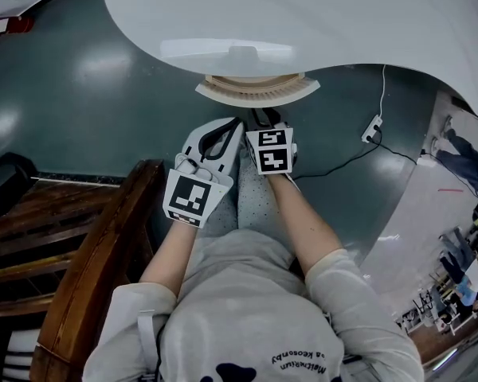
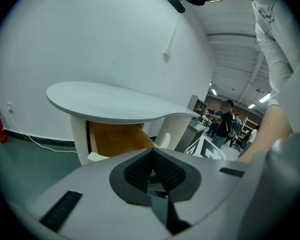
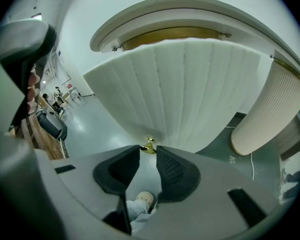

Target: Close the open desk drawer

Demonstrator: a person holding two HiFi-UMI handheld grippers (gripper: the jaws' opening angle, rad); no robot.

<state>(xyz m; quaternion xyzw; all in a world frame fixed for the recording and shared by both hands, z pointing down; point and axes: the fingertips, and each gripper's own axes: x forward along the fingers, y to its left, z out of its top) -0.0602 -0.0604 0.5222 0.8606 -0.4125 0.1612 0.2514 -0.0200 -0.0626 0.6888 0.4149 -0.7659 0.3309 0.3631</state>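
One drawer (image 1: 257, 91) open under the desk (image 1: 303, 14) top, ribbed white front facing out; right gripper (image 3: 148, 153) jaws apart, empty, gold knob (image 3: 149, 145) just ahead of its tips; left gripper (image 2: 151, 156) jaws together, empty, beside the right.

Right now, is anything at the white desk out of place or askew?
Yes: the ribbed white drawer front with the small brass knob stands pulled out from under the curved white desk top, its wooden inside exposed. Nothing else looks odd.
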